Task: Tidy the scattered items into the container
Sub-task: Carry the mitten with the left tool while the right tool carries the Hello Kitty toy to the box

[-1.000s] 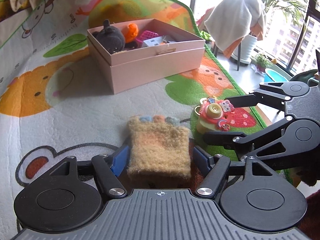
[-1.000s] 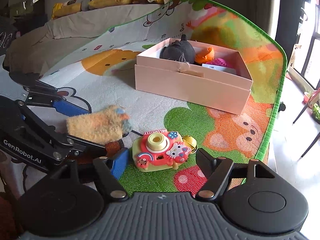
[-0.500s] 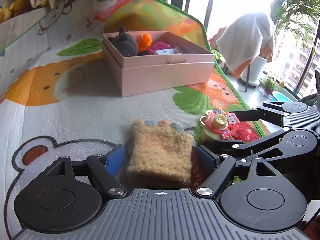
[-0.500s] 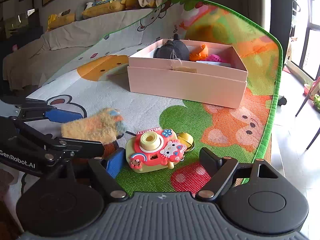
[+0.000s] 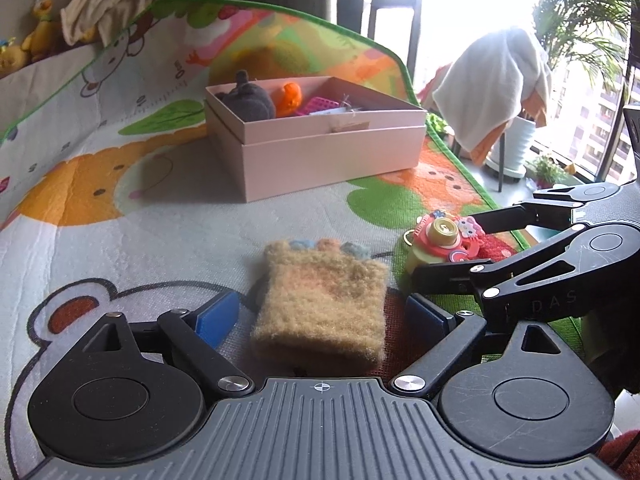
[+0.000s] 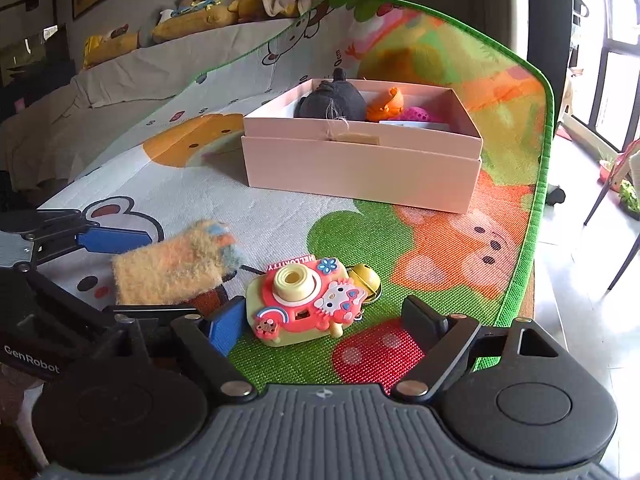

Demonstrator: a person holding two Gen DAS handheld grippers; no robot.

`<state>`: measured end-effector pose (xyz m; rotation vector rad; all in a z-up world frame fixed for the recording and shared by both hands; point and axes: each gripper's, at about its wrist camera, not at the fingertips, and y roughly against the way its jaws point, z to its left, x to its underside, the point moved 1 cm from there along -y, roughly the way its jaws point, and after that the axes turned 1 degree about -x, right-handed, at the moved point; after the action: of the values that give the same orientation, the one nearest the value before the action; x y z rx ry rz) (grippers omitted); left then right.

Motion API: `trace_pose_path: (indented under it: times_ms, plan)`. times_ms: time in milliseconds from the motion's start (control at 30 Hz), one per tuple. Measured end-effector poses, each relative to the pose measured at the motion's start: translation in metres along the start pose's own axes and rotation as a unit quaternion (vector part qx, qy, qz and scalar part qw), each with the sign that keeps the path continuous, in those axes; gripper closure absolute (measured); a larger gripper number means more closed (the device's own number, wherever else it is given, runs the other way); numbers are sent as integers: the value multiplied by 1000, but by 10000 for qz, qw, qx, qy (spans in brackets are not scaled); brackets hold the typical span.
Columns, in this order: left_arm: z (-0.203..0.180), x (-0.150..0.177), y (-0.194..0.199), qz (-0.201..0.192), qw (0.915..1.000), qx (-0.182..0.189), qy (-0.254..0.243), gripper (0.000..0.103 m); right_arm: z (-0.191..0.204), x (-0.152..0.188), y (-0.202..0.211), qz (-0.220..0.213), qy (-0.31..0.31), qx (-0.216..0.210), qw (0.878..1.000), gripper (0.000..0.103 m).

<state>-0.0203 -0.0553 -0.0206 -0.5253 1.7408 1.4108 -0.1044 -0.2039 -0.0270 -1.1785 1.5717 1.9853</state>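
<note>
A cartoon play mat [image 6: 280, 216] covers the surface, with the pink box [image 6: 360, 168] on it already holding a few toys. Nearer lie a fuzzy mitten [image 5: 320, 304] and a toy camera [image 6: 304, 304]. The left tool [image 5: 320, 316] straddles the mitten, the right tool [image 6: 324, 320] the camera; both have just been opening, pads clear.

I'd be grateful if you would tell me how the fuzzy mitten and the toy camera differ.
The mitten is soft, fuzzy and tan; the camera is hard, glossy, pink and yellow. The mitten lies flat between the left gripper fingers; the camera stands thicker, lens up, between the right gripper fingers. Both lie ungripped on the mat, outside the box.
</note>
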Motion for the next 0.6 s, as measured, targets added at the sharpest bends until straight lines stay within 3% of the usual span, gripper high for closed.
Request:
trace_pose_path:
  times_ms: [600]
  plan:
    - [3, 4, 4, -135, 9999, -19, 101, 13, -5, 0, 0, -20, -190, 288, 9994, 17]
